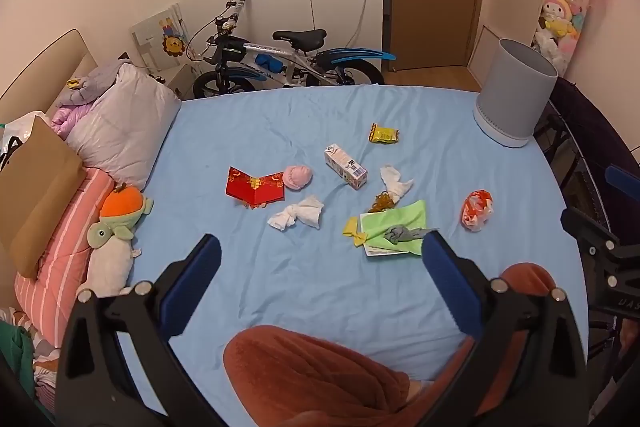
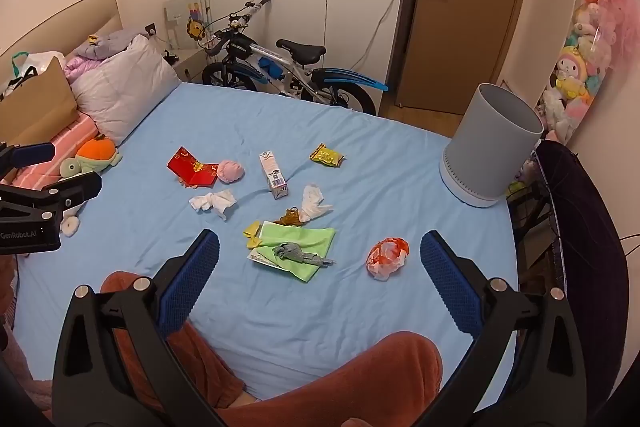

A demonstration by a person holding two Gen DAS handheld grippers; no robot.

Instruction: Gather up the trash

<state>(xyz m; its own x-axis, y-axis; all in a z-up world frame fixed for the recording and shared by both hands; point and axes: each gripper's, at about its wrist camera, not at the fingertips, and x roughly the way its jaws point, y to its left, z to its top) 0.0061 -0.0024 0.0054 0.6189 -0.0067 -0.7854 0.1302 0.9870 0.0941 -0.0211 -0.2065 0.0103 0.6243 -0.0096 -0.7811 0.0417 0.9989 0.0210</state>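
On the blue bed sheet [image 1: 320, 287], litter lies scattered in a loose central cluster. Both tools hang above the near edge of the bed: the left tool [image 1: 320, 251] and the right tool [image 2: 320, 247] each have their blue-padded fingers spread wide apart, holding nothing. A grey trash bin [image 2: 490, 151] stands upright at the far right corner of the bed, well apart from the litter. Trash items: two twisted white tissues [image 1: 297, 214] [image 2: 314, 203], a small milk carton [image 2: 273, 175] lying on its side, a yellow snack wrapper [image 2: 327, 155], and a crumpled red-and-white wrapper [image 2: 386, 255] nearest the right tool. Other things: an open red envelope [image 2: 190, 167] touching a pink ball [image 2: 231, 171]; a green cloth [image 2: 298, 247] on a white card, with a grey knotted rag [image 2: 300, 253] on top and a yellow scrap [image 2: 252, 231] at its left edge. The person's rust-coloured knees [image 2: 360, 379] rise between the tools and the litter. Pillows [image 1: 124, 131], a brown paper bag [image 1: 36, 187] and a turtle plush [image 1: 116, 223] line the left side; a child's bicycle [image 1: 288, 63] stands beyond the bed.
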